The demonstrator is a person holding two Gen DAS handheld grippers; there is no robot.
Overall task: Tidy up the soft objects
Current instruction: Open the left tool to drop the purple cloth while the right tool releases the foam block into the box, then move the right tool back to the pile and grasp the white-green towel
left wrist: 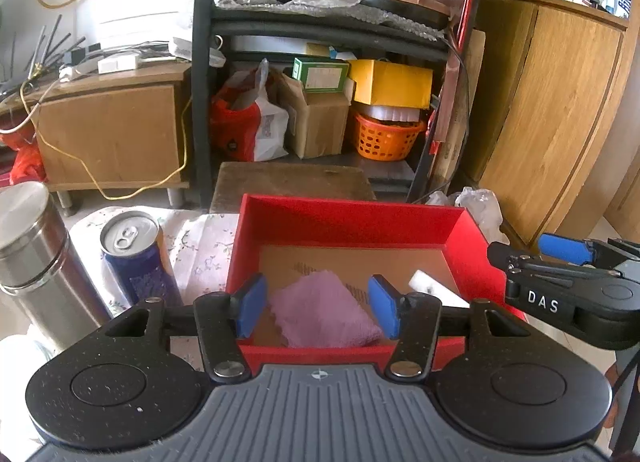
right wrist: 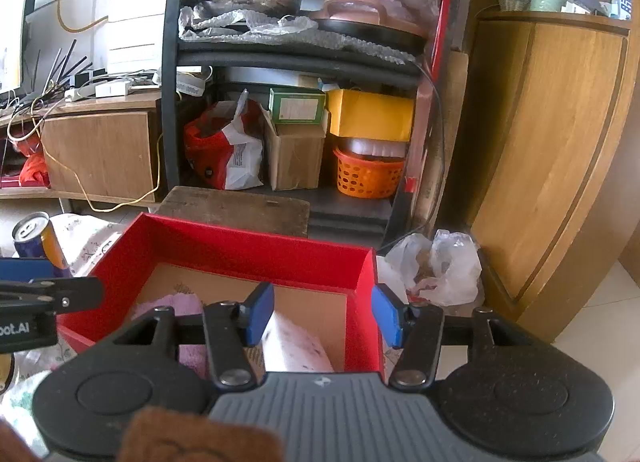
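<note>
Steel flask (left wrist: 30, 246) stands at far left of the left wrist view, w/ a blue drink can (left wrist: 136, 258) just beside it on the floral cloth (left wrist: 200, 246) covering the bench. Next to the can sits the red box (left wrist: 344, 222), open-topped, cardboard floor showing inside. Left gripper (left wrist: 318, 308) hangs over the box's near edge, jaws apart, nothing pinched; blue pads (left wrist: 252, 306) stand either side of the pink cloth (left wrist: 324, 310), not touching it. Pink cloth lies folded on the box floor, near-left part. To its right in the box lies a white soft item (left wrist: 434, 288), partly hidden behind the gripper finger. Right gripper (left wrist: 560, 262) shows at the right edge of that view, beside the box's right wall.

Right wrist view: pink cloth (right wrist: 176, 306) peeks out at left inside the red box (right wrist: 256, 250), then the white soft item (right wrist: 296, 346), speckled, below the left pad. Right gripper (right wrist: 322, 314) jaws apart, nothing clamped; its right pad is over the box's right wall. Plastic bag (right wrist: 440, 266) lies on the floor right of the box, wooden cabinet (right wrist: 560, 142) further right.
</note>
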